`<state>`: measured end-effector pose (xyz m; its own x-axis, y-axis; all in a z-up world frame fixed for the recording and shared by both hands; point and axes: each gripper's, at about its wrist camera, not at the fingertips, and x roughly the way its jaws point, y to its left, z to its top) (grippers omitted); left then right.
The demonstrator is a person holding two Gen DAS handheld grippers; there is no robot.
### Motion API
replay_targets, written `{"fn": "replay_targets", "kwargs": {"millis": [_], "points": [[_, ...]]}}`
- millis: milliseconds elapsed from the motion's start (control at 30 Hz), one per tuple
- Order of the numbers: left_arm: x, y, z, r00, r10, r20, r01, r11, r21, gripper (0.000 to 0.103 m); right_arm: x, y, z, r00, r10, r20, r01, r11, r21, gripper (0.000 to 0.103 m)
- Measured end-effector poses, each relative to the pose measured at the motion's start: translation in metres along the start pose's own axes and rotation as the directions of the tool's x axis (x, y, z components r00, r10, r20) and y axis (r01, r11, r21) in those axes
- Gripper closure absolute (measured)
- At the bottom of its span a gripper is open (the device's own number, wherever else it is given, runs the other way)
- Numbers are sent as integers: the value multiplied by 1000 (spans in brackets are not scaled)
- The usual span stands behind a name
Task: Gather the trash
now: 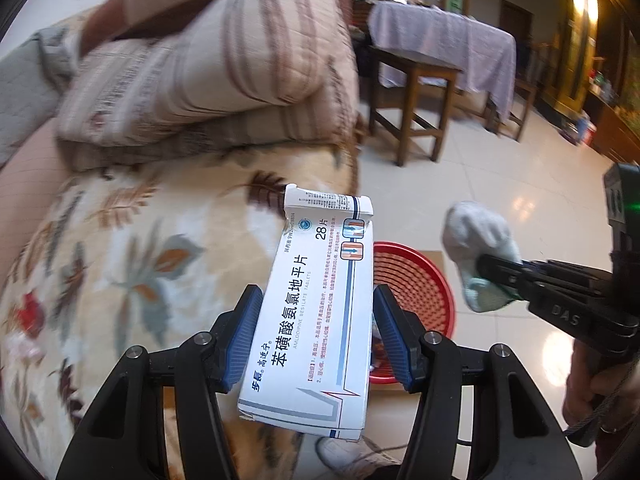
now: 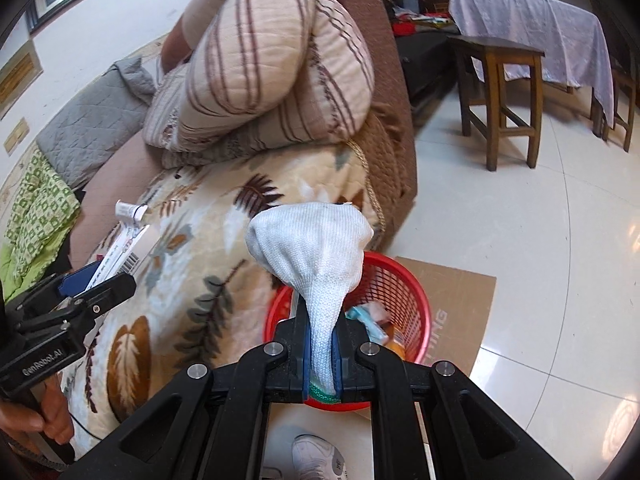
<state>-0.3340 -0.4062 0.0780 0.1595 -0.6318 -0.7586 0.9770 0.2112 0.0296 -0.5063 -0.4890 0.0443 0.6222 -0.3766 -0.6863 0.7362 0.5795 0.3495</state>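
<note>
**Both grippers loaded above the red basket**

Much of the red basket [image 2: 400, 300] is hidden: in the right wrist view the sock and the gripper's frame cover its near rim, and in the left wrist view the box blocks its left half. Some crumpled wrappers lie inside it, too blurred to name. A white shoe [image 2: 316, 458] is cut off at the bottom edge. The bedding in the left wrist view is smeared, so its leaf print is hard to read there.

The left gripper [image 1: 318, 332] points forward and downward, its blue pads clamped on the long sides of a white medicine box [image 1: 320, 304], which stands tilted with its torn flap toward 12 o'clock. The box hangs over the edge of the floral blanket [image 2: 192, 280], with the basket just behind it toward 3 o'clock.

The right gripper [image 2: 323, 356] also tilts downward, its jaws nearly together and pinching the cuff of a white sock [image 2: 312, 240]. The sock's toe bulges toward 12 o'clock, over the basket, which stands on a sheet of cardboard [image 2: 456, 300] on the tiled floor. A hand [image 2: 48, 420], at 8 o'clock, grips the left tool's handle.
</note>
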Motion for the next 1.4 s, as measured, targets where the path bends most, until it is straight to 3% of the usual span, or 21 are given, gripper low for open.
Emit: {"fn": "replay_targets", "kwargs": {"millis": [167, 333, 467, 500, 533, 567, 733, 800, 933, 1000, 1200, 1400], "points": [[25, -15, 7, 999, -35, -34, 36, 999, 31, 47, 12, -16, 2, 1000, -7, -21, 8, 999, 41, 94], [48, -10, 9, 994, -84, -71, 85, 996, 0, 47, 27, -28, 6, 999, -14, -45, 18, 997, 74, 92], [64, -10, 8, 989, -99, -113, 98, 995, -16, 40, 46, -33, 8, 997, -23, -74, 29, 996, 85, 92], [64, -10, 7, 988, -109, -110, 107, 994, -23, 40, 51, -35, 8, 996, -33, -86, 40, 996, 83, 85], [64, -9, 6, 987, -119, -105, 116, 993, -30, 38, 57, -36, 7, 993, -60, -101, 68, 995, 79, 70], [63, -8, 6, 987, -126, -99, 123, 992, -37, 35, 60, -37, 6, 991, -81, -110, 89, 993, 74, 62], [41, 1, 5, 995, -96, -23, 94, 993, -75, 28, 52, -40, 3, 991, -102, -91, 110, 990, 86, 59], [25, 7, 3, 998, -61, 12, 62, 993, -100, 25, 41, -37, 3, 991, -116, -74, 122, 989, 78, 57], [-8, 17, -7, 996, 60, 72, -51, 992, -117, 19, 18, -19, 5, 984, -178, -17, 178, 984, 24, 32], [-27, 25, -19, 985, 147, 92, -133, 980, -147, 16, 8, -5, 5, 981, -196, 7, 196, 980, -13, 26], [-80, 47, -63, 949, 300, 100, -274, 939, -210, 11, -12, 51, 0, 975, -213, 59, 219, 969, -113, 19], [-129, 75, -100, 919, 377, 116, -331, 896, -297, 9, -22, 114, -20, 981, -170, 90, 187, 954, -234, 18]]}}
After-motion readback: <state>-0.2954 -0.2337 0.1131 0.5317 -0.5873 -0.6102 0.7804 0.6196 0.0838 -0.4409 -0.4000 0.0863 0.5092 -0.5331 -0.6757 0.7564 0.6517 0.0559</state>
